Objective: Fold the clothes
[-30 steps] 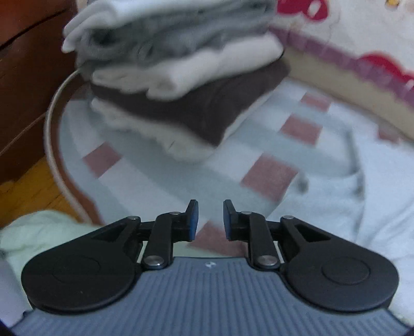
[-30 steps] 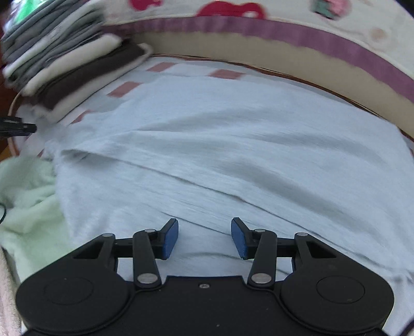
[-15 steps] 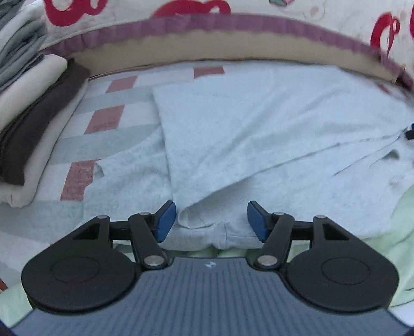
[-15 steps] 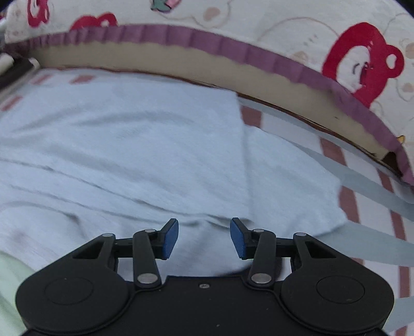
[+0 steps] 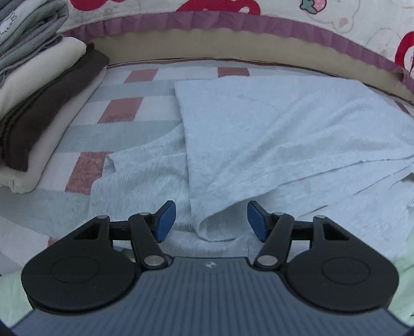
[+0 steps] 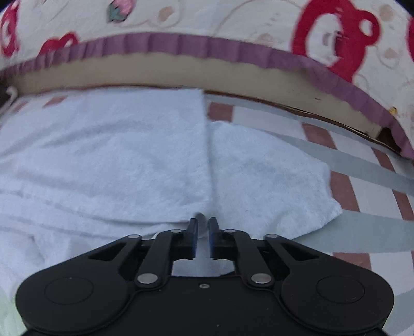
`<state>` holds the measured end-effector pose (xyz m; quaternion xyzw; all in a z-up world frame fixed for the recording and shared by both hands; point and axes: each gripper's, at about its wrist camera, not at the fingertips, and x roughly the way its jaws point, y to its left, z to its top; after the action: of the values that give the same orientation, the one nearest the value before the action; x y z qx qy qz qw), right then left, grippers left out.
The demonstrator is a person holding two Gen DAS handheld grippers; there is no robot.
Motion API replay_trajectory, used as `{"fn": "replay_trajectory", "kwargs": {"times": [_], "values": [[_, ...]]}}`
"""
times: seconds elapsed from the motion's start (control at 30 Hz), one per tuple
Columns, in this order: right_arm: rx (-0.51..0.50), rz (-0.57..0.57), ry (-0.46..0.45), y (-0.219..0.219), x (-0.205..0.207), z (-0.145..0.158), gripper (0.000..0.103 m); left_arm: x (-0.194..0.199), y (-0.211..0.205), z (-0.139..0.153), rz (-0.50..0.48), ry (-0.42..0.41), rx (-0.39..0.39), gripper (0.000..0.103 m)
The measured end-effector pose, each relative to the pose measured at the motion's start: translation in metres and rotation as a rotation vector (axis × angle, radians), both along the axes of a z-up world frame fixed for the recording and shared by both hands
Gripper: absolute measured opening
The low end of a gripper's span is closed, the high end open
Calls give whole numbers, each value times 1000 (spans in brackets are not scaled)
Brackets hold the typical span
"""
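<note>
A light blue shirt (image 5: 271, 134) lies spread on the bed, its sides folded in and one sleeve (image 5: 137, 181) sticking out to the left. My left gripper (image 5: 209, 219) is open at the shirt's near edge. A raised fold of the cloth sits between its blue pads (image 5: 165, 219) without touching them. In the right wrist view the same shirt (image 6: 116, 155) fills the left and middle, with its other sleeve (image 6: 266, 175) to the right. My right gripper (image 6: 203, 227) is closing, its jaws almost together and pinching the shirt's near edge.
A stack of folded clothes (image 5: 38, 85) stands at the left on the checked bed cover (image 5: 121, 111). A quilt with red bear prints (image 6: 233, 23) and a purple frill runs along the back. Pale green cloth (image 5: 403, 284) lies near the front right.
My left gripper swung from the folded stack to the shirt's near edge and opened, then held still. My right gripper slid right along the shirt and its jaws closed on the edge.
</note>
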<state>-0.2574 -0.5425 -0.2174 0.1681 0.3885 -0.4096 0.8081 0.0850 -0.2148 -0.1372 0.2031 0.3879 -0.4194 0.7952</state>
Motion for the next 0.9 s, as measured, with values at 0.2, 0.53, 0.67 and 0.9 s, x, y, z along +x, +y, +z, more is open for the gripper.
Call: {"fn": "replay_trajectory", "kwargs": {"times": [0.2, 0.53, 0.67, 0.9], "values": [[-43, 53, 39, 5, -5, -3, 9, 2, 3, 3, 23, -16, -24, 60], [-198, 220, 146, 9, 27, -8, 3, 2, 1, 2, 9, -17, -23, 60], [-181, 42, -122, -10, 3, 29, 0, 6, 6, 3, 29, 6, -51, 60], [-109, -97, -248, -38, -14, 46, 0, 3, 0, -1, -23, 31, -38, 60]]}}
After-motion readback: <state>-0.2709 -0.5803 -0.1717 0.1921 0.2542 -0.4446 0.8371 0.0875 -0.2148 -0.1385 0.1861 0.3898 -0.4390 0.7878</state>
